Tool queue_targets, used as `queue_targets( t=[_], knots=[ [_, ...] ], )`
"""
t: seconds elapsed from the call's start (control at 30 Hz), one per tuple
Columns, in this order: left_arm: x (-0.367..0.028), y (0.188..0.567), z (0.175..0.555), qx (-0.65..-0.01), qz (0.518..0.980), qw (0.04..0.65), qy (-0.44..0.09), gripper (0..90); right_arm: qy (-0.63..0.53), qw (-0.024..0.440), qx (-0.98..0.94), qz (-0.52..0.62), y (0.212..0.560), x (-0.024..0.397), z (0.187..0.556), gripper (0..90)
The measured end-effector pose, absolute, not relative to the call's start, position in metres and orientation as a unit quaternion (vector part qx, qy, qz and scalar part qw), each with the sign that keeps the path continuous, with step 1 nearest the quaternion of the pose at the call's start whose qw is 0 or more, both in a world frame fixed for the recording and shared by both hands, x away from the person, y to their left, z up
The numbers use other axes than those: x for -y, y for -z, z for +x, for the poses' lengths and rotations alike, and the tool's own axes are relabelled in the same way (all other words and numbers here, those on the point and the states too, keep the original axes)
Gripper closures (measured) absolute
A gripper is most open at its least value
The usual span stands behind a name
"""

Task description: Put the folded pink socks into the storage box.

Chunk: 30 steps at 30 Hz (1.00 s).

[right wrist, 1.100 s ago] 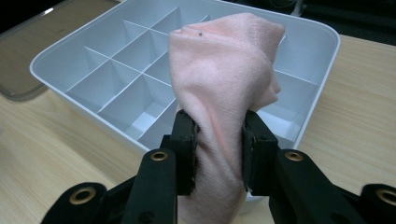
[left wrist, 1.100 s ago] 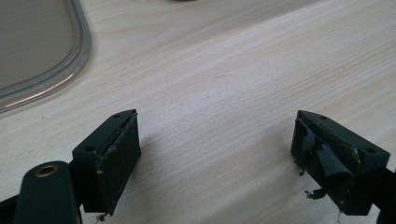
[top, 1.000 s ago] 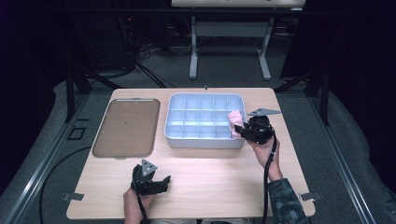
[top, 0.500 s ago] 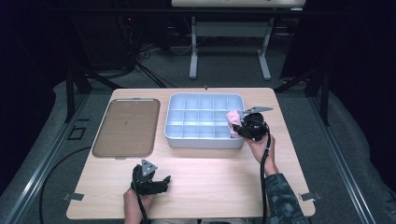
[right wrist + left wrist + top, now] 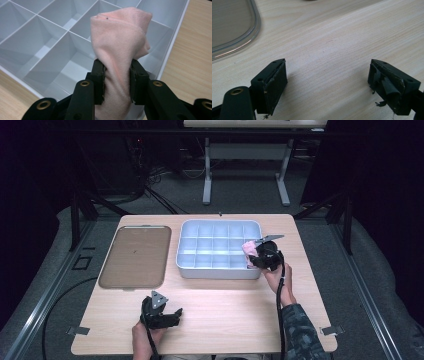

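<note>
My right gripper (image 5: 256, 255) (image 5: 117, 80) is shut on a rolled pink cloth (image 5: 120, 45) (image 5: 248, 249). It holds the cloth over the right-hand compartments of a white divided tray (image 5: 218, 271) (image 5: 175, 42), near the tray's front right corner. The roll sticks up past the jaws, which squeeze its lower part. My left gripper (image 5: 167, 316) (image 5: 328, 86) rests low over the bare wooden table near its front edge, open with nothing between its fingers.
A flat brownish lid with a clear rim (image 5: 134, 256) (image 5: 232, 27) lies left of the divided tray. The wooden table (image 5: 220, 310) ends just behind the tray. Dark floor, cables and a stand's legs (image 5: 245, 180) lie beyond.
My right gripper has moved left and down with the pink cloth, from beside the tray's right rim to over its right compartments. The left gripper has stayed put.
</note>
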<state>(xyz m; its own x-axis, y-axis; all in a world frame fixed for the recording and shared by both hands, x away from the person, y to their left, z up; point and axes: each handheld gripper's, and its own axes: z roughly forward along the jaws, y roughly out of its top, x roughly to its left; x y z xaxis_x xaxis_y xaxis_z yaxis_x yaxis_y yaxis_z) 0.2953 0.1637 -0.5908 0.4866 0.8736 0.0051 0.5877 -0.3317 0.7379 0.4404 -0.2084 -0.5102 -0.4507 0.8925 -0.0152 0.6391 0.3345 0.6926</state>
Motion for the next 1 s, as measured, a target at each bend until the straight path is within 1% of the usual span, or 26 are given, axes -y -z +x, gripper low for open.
queue_targets(
  t=[0.47, 0.63, 0.83, 1.0],
  knots=[
    [-0.1635, 0.5909, 0.2953, -0.464, 0.789, 0.347, -0.208, 15.5, -0.282, 0.177, -0.807, 0.487, 0.5125, 0.2062, 0.4481, 68.9],
    [-0.1636, 0.5908, 0.2954, -0.463, 0.789, 0.346, -0.208, 15.5, -0.269, 0.178, -0.812, 0.486, 0.5137, 0.2048, 0.4484, 68.3],
    [-0.1634, 0.5909, 0.2954, -0.464, 0.788, 0.347, -0.208, 15.5, -0.252, 0.178, -0.822, 0.479, 0.5131, 0.2040, 0.4479, 66.9],
    [-0.1635, 0.5908, 0.2955, -0.463, 0.789, 0.346, -0.208, 15.5, -0.247, 0.161, -0.826, 0.481, 0.5101, 0.2043, 0.4483, 63.2]
  ],
)
